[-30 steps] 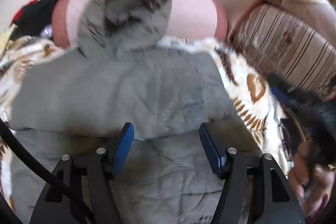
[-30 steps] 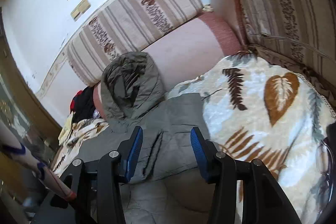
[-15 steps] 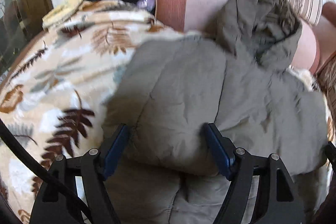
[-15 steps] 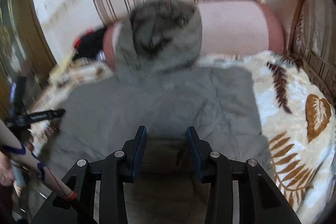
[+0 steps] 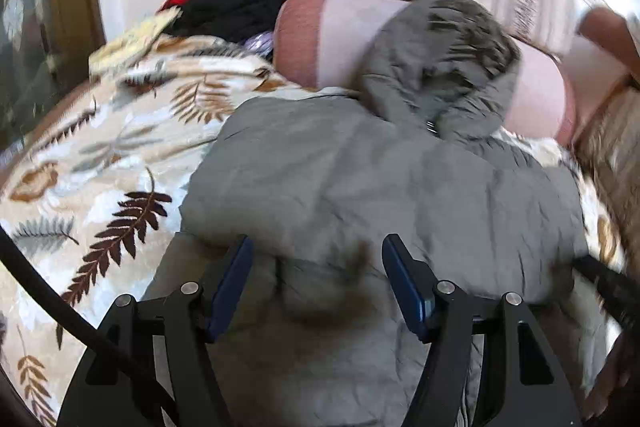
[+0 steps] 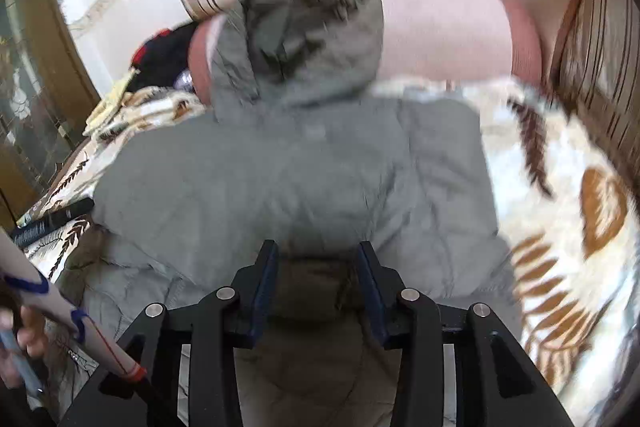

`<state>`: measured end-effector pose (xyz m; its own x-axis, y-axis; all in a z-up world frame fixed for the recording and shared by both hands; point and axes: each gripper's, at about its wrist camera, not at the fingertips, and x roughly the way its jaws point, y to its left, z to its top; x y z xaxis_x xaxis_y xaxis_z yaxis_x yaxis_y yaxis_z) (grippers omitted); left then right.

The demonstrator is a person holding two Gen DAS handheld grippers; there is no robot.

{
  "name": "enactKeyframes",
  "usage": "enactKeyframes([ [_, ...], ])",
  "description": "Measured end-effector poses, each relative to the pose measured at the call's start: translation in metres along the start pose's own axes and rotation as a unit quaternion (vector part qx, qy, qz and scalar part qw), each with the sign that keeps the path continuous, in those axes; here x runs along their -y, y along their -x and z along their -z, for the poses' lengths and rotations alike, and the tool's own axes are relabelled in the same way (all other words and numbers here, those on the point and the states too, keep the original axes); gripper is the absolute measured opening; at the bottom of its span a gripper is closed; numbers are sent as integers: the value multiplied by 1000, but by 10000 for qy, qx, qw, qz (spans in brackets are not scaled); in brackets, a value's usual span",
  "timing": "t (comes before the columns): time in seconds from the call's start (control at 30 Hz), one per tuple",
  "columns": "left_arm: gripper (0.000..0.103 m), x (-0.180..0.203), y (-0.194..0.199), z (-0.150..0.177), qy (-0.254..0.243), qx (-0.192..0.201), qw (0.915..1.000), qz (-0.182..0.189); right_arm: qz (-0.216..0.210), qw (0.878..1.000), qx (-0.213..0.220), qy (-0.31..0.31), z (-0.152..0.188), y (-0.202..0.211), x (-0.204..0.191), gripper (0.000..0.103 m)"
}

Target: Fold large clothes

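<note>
Across the blanket (image 5: 100, 163) lies the grey jacket (image 5: 360, 179), hood (image 6: 312, 35) against the bolster (image 6: 444, 35). Left gripper (image 5: 316, 283) has been narrowing, nothing clamped; right gripper (image 6: 316, 287) hovers half-open, empty. Puffy, soft, slippery: pinch the folded hem edge.

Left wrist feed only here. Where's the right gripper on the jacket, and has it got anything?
Observer: The right gripper is at the near edge of the grey jacket. A darker olive fold lies between its jaws, which have just been closing. I cannot tell if the pads press on it.
Operator: What's on the far right of the jacket?
Observer: The blanket carries on there, with a big orange-brown leaf printed on it.
Operator: Anything else near the hem?
Observer: A hand shows at the lower left edge of the right wrist view, beside the hem. What it holds is too blurred to tell.
</note>
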<state>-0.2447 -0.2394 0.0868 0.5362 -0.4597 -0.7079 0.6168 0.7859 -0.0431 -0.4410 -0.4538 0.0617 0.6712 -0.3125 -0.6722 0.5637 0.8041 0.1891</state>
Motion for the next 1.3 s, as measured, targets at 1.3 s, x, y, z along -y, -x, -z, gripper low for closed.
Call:
enactKeyframes([
  [1.3,72,20,-19,10,-339,529,9979,-154,-9,9990,162,-422,-10,5,-27,47],
])
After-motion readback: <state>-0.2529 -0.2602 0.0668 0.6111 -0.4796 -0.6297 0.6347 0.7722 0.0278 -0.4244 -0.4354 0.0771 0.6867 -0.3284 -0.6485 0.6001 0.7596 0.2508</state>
